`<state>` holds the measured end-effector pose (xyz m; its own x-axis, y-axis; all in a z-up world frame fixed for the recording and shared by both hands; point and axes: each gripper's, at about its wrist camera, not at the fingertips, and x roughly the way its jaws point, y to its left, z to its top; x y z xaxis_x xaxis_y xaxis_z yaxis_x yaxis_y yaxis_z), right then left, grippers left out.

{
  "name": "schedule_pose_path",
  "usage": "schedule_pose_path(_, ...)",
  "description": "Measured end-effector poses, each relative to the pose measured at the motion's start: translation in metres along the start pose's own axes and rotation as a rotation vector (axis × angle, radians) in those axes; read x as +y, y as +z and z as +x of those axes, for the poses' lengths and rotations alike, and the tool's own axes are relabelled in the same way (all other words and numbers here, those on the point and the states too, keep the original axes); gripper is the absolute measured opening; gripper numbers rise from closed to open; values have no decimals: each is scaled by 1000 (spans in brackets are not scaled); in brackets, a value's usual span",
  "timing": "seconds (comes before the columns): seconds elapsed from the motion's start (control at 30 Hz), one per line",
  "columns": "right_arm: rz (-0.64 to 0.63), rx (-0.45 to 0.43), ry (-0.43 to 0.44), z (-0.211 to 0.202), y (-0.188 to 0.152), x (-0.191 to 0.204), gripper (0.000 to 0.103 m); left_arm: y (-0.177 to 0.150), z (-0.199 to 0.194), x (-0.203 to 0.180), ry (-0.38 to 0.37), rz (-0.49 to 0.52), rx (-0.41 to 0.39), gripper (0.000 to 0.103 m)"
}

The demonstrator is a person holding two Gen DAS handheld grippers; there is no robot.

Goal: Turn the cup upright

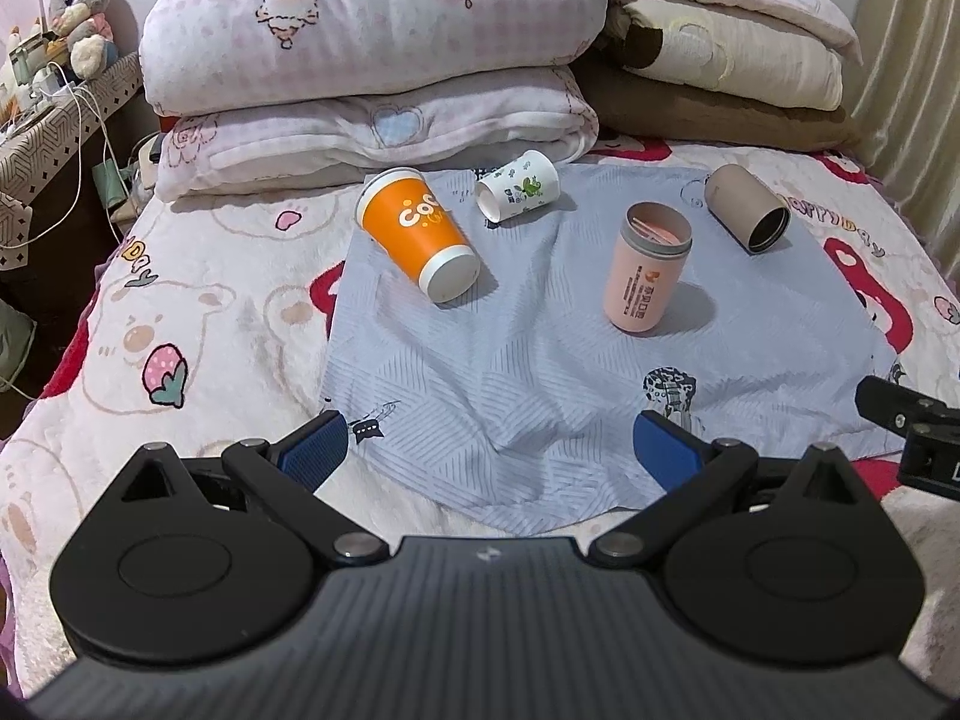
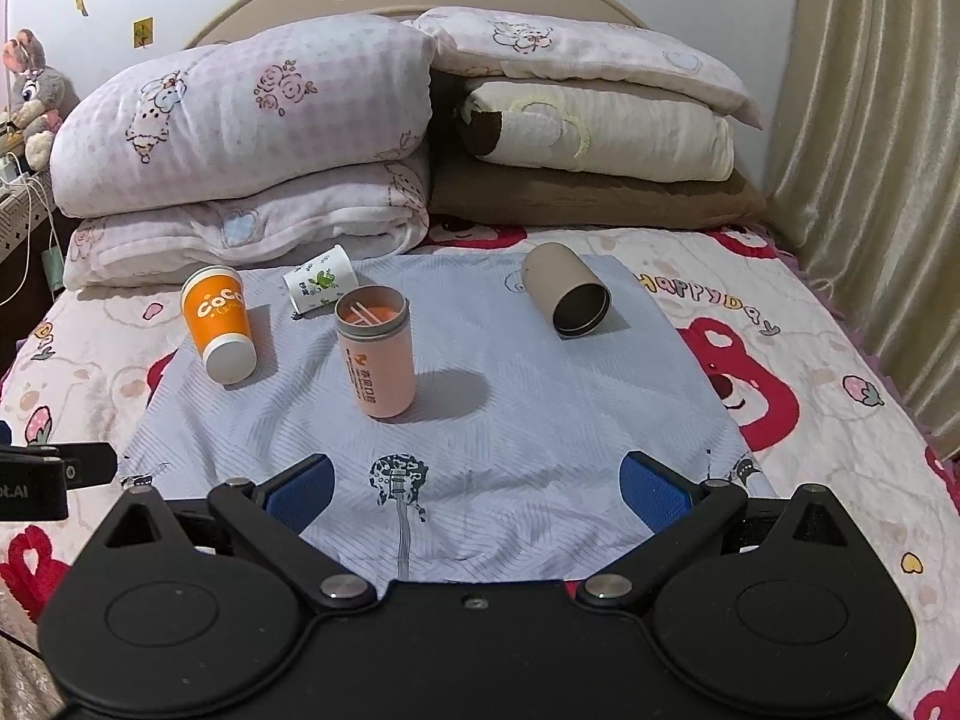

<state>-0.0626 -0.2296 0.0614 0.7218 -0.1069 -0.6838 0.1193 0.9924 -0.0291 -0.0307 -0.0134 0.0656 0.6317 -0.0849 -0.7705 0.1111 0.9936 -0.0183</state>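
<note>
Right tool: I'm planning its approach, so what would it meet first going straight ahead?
Probably the upright pink cup, just left of the right tool's centre line; only bare blue cloth lies before it. Depth is uncertain.

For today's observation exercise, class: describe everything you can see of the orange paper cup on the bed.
The orange cup looks like paper, with white "CoCo" lettering, a white rim and a white base band. It lies tipped on its side, not upright, its base end toward the cameras and its mouth toward the pillows. It rests at the left edge of the light blue cloth, near a small white cup but apart from it. Nothing grips it; both tools are well back and open.
</note>
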Motion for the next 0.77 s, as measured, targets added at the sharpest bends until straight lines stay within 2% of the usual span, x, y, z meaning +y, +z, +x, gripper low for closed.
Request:
schedule_pose_path(0.43,-15,-1,-7,-2,0,1,103,-1,3,0,-14,6,14,103)
schedule_pose_path(0.77,-22,3,-17,-2,0,0,103,-3,3,0,2,9,7,103)
